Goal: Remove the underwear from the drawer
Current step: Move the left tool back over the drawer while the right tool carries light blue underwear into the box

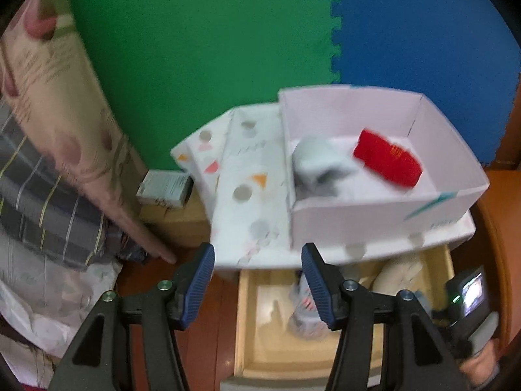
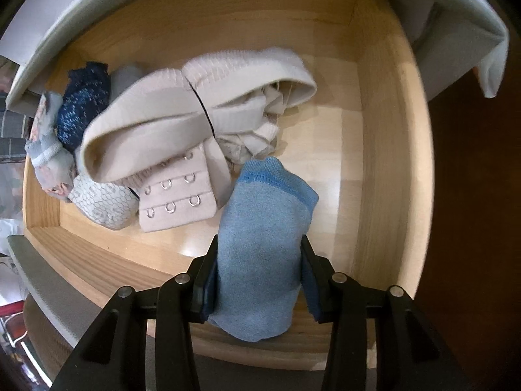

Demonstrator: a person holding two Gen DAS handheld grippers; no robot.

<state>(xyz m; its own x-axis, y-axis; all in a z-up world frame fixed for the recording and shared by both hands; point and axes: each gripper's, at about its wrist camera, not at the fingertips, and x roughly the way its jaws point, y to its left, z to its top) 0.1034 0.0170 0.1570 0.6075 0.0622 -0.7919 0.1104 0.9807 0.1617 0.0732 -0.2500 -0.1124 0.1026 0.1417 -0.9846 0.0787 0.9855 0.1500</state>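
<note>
Clamped in the right gripper (image 2: 257,280): a folded light-blue underwear (image 2: 260,247), pinched between both pads over the wooden drawer (image 2: 384,169), with a beige bra (image 2: 182,137), a white patterned piece (image 2: 101,205) and a dark blue knit piece (image 2: 83,104) lying beyond it. Spread wide with nothing between the pads: the left gripper (image 1: 259,288), above the drawer's front. Farther back, on the cabinet top (image 1: 247,195), a white box (image 1: 384,208) holding a red item (image 1: 387,159) and a grey bundle (image 1: 319,163).

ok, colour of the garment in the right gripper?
Light blue garment, brighter blue hem; right wrist view.
</note>
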